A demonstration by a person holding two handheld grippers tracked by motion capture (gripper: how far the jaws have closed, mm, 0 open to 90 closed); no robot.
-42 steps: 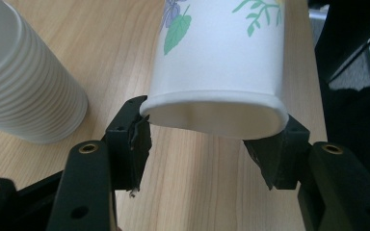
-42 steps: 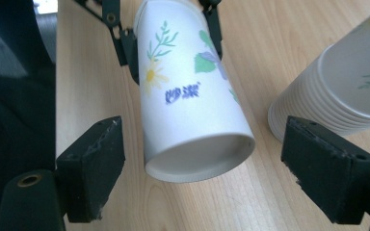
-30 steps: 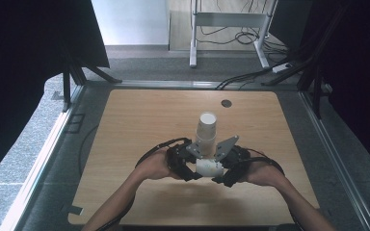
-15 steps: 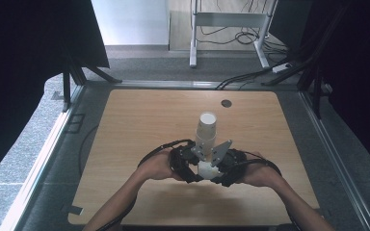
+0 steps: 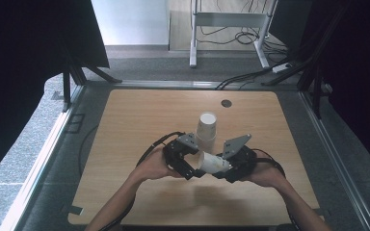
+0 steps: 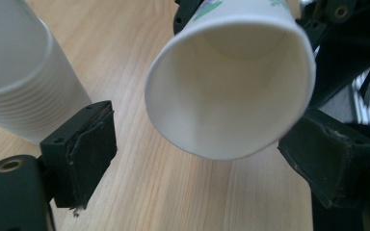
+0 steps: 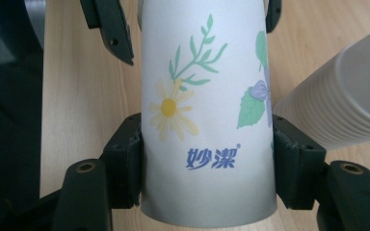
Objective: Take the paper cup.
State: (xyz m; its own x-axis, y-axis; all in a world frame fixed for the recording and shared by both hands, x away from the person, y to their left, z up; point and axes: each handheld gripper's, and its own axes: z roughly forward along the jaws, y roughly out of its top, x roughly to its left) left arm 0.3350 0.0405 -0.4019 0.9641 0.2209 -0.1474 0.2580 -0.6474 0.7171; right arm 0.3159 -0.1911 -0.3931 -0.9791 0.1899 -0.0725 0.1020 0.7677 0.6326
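The right gripper's fingers (image 7: 125,163) were clamped on the base end of a single paper cup (image 7: 207,120), one pad pressed to each side of its flower-printed wall, so the right gripper (image 5: 231,168) held the cup on its side above the table (image 5: 125,125) with the mouth turned toward the other hand. The left gripper's fingers (image 6: 84,149) stood spread apart, one on each side of the cup's open rim (image 6: 231,91), and gripped nothing; whether a pad just touched the rim I could not tell. In the high view the left gripper (image 5: 192,166) met the cup's mouth just in front of the person.

Just beyond the two grippers stood the cup stack (image 5: 206,126), upright on the table, its ribbed rims visible in both gripper views.

As I judged it, one cup was already free of the stack and securely held. What remained seemed to be the left gripper closing on the rim to take or steady the cup, and then setting it down somewhere apart from the stack.
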